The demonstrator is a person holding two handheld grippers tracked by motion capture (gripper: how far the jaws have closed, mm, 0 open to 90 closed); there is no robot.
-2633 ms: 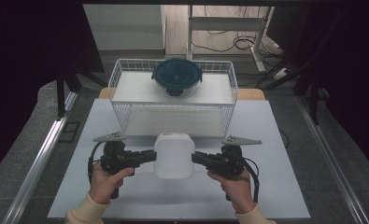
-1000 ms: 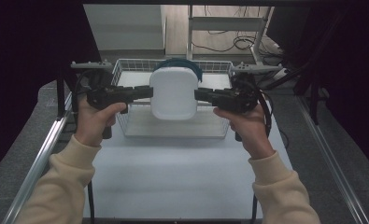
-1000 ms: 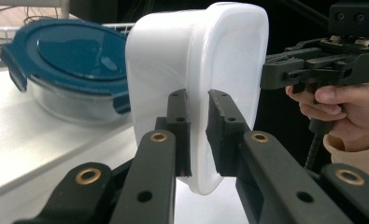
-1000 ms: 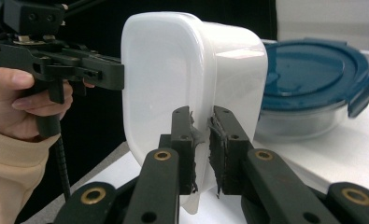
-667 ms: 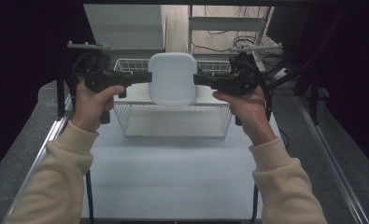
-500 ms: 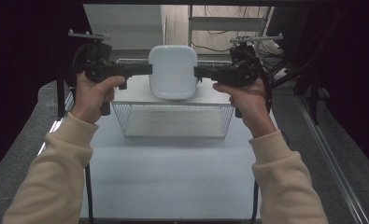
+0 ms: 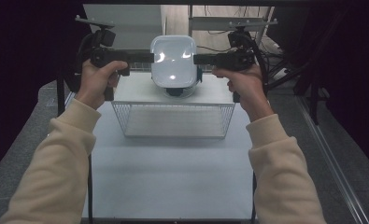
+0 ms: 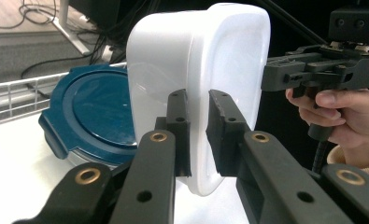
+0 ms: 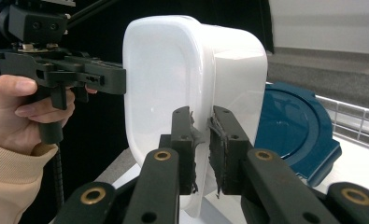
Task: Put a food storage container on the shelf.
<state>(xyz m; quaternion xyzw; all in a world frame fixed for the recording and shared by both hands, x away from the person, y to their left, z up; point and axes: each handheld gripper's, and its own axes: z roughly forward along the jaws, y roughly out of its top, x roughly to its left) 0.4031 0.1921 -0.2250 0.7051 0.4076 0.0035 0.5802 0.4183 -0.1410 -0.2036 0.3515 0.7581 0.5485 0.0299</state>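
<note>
White plastic container (image 7: 173,60) hangs in the air between the two grippers, held up over the far part of the wire basket (image 7: 173,119) that stands on the desk (image 7: 173,177). It is tipped on its side, so its broad smooth bottom faces the high view and its open mouth faces away. The left gripper (image 7: 147,57) comes in from the left and grips the container's left edge; in the left gripper view its jaws (image 8: 198,135) are nearly closed, pinching the thin wall and rim of the container (image 8: 205,88) between the pads. The right gripper (image 7: 200,59) comes in from the right and grips the opposite edge; in the right gripper view its jaws (image 9: 202,149) are likewise narrowed to a small gap, clamped on the rim and wall of the container (image 9: 191,74). Both grippers lie roughly level and point toward each other, each held in one of the person's hands, with cream sleeves (image 7: 56,158) running back toward the near edge of the desk.

Below and behind the container, a dark blue lid (image 7: 175,91) lies flat in the far part of the basket, mostly hidden from above. The left gripper view shows that lid (image 8: 93,121) resting on the white floor just beyond the container, with the basket's wire rim behind it. The right gripper view shows it (image 9: 294,135) as well.
</note>
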